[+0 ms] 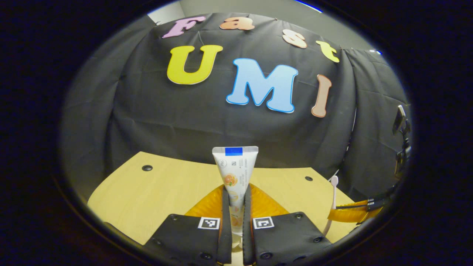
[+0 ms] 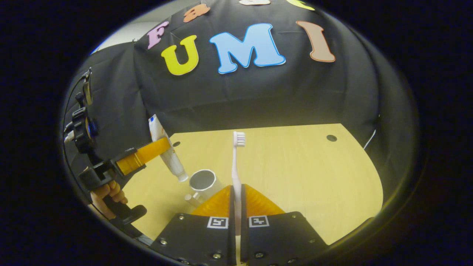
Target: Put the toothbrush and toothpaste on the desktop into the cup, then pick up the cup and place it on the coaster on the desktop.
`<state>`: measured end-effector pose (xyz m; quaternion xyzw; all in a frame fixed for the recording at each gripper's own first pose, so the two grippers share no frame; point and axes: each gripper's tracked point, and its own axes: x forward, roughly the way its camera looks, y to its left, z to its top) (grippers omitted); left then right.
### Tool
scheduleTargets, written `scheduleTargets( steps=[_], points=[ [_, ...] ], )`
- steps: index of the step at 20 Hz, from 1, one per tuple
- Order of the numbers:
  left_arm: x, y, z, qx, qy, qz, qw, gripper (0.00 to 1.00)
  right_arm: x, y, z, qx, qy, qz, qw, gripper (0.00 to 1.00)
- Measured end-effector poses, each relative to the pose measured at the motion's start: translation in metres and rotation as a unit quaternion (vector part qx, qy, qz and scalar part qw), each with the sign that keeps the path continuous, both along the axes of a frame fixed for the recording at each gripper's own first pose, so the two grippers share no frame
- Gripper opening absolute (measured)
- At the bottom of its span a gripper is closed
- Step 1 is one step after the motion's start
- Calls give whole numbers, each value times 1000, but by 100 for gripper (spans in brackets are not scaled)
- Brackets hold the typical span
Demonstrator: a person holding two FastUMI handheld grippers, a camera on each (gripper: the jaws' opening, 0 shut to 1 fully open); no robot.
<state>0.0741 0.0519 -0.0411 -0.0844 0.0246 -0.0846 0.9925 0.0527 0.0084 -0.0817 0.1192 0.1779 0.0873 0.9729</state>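
Left gripper (image 1: 236, 207) at the bottom centre of the left gripper view, both fingers pinching the toothpaste (image 1: 235, 173), tube upright with its crimped end on top. At the right edge of that view, the toothbrush (image 1: 332, 199) stands in the other gripper. Over to the right gripper view: right gripper (image 2: 236, 203) clamped on the toothbrush handle, bristles up at frame centre. The cup (image 2: 202, 183) sits on the desktop (image 2: 303, 173) left of centre, open mouth showing, with the toothpaste cap hanging just above its rim. A hand (image 2: 109, 195) grips the handle at lower left.
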Motion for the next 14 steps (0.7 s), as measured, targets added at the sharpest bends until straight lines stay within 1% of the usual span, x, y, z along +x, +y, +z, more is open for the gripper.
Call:
scheduleTargets(
  steps=[2,5,8,11,14],
  points=[
    [10,-8,0,-8,0,-11,1000,18,-1,0,2,0,-5,-4,1000,6],
    [27,-19,-14,-20,14,-25,999,18,0,1,4,-1,-8,-6,1000,6],
    [41,-25,-37,-6,39,-25,999,18,-2,4,4,-3,-6,-8,1000,6],
    [43,-32,-53,9,54,-30,998,17,0,6,4,-2,-4,-10,1000,6],
    [45,-32,-66,19,72,-29,997,22,4,8,4,6,-2,-10,1000,6]
  ],
)
